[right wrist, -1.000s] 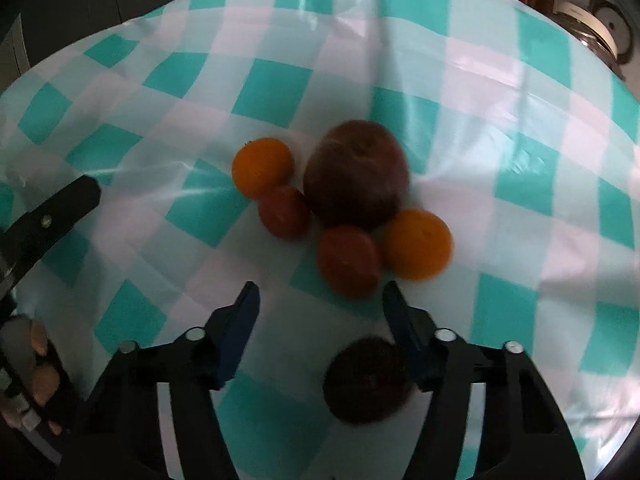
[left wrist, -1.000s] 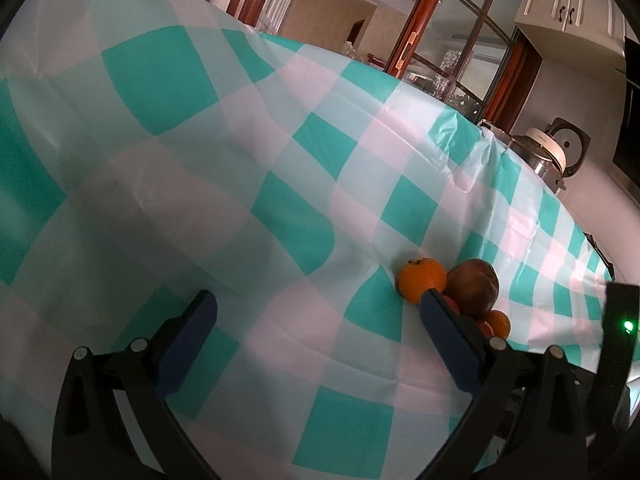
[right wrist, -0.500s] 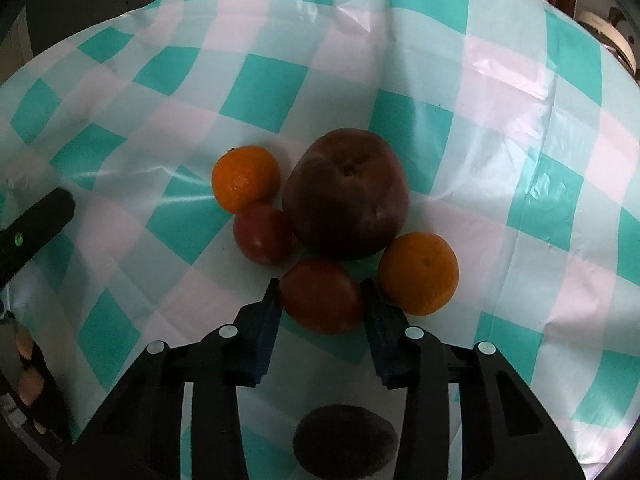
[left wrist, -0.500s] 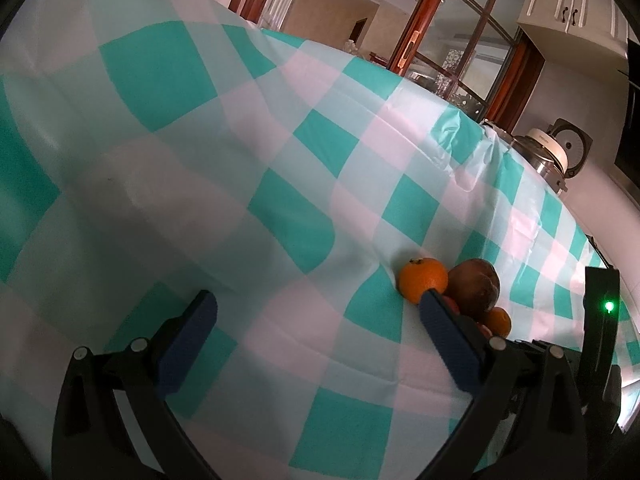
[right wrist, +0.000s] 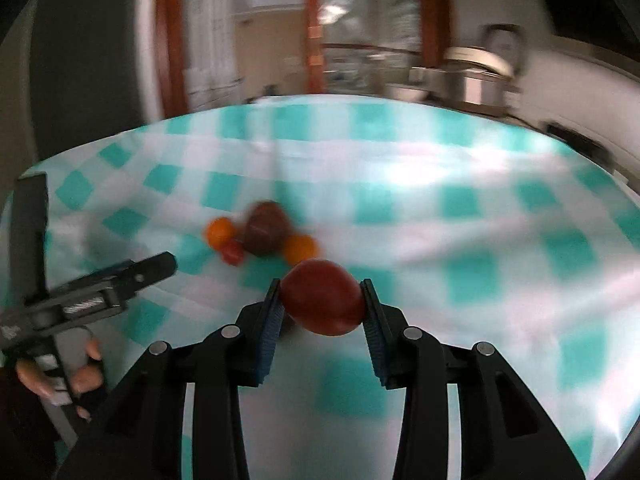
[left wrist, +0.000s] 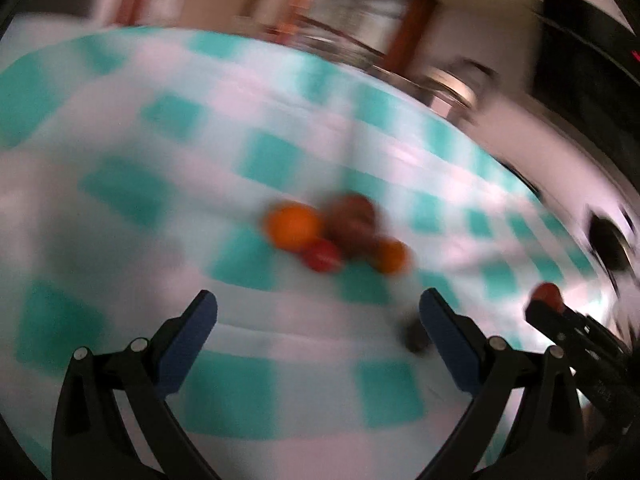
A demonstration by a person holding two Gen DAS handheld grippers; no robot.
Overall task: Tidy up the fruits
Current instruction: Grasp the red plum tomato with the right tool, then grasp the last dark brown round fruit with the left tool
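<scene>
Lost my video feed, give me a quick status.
Right gripper shut on red fruit, lifted clear. Left gripper open, empty. Remaining fruit pile on checked tablecloth; nothing blocking.

A teal-and-white checked tablecloth [right wrist: 460,216] covered the table, its plastic surface shining where light fell on the far right part; it also filled the blurred left wrist view [left wrist: 240,160]. Beyond the table's far edge stood a glazed door with a reddish-brown wooden frame [right wrist: 314,28]. To the far right, on a pale counter [right wrist: 580,80], sat a white and metal kitchen appliance [right wrist: 476,76], too blurred to identify. A dark panel [right wrist: 84,60] rose at the far left.
</scene>
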